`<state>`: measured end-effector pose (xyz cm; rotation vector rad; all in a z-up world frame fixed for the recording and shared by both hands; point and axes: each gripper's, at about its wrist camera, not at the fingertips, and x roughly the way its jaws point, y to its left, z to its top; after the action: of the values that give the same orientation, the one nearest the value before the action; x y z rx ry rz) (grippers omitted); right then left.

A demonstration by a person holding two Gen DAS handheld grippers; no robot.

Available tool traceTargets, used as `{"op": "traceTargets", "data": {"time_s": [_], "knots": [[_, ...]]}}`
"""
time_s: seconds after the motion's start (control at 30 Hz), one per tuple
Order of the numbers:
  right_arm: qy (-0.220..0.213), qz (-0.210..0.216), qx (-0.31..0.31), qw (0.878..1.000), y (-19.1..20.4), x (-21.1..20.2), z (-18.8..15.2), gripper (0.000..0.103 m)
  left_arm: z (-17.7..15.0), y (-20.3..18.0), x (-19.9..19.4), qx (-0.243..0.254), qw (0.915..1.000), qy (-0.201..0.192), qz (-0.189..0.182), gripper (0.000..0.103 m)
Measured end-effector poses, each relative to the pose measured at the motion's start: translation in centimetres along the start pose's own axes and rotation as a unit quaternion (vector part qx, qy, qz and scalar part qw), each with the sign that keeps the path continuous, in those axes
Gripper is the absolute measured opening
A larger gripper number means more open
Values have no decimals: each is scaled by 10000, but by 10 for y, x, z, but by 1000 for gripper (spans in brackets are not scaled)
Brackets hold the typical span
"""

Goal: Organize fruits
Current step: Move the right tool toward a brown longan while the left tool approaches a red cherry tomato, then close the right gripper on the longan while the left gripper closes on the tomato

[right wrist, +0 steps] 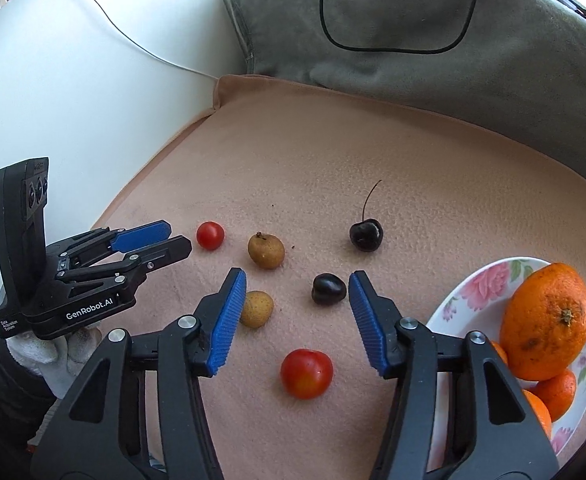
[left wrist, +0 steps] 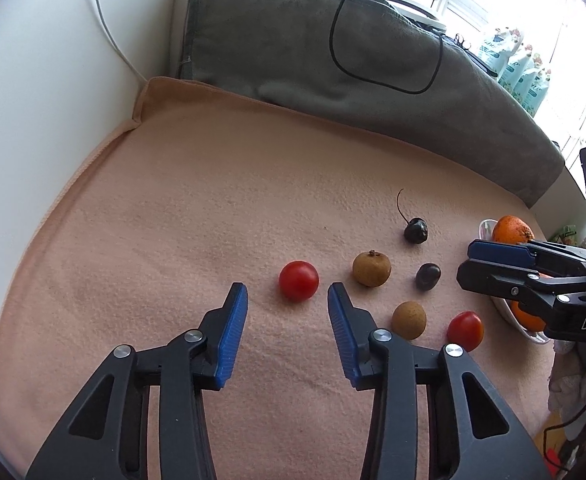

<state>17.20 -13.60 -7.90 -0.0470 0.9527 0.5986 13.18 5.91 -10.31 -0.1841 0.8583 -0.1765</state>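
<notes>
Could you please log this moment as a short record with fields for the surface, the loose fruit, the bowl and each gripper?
surface: peach towel
loose fruit: two cherry tomatoes, two longans, stemmed cherry, stemless cherry
bowl: floral bowl at right, holding oranges
left gripper: open, empty, just short of the far tomato
right gripper: open, empty, over the near fruits
</notes>
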Motion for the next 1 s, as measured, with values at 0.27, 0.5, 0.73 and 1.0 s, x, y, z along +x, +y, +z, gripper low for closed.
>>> {"op": "traceTargets", "data": {"time_s": [0.27,0.5,0.73,1.0], "knots": [[284,44,-280,9992,15,28,10,42,4,0,8,58,9999,63,-87,35],[439,53,-310,9985,15,48,17,41,7,3,16,41,9998,136,-137,35],[568,-62,-420,9975,19,64,22,41,7,3,25,51,9996,227,-184,34],[646,-59,-450,9969,22,74,24,40,10,5,30,54,9994,241,-228,33]]}}
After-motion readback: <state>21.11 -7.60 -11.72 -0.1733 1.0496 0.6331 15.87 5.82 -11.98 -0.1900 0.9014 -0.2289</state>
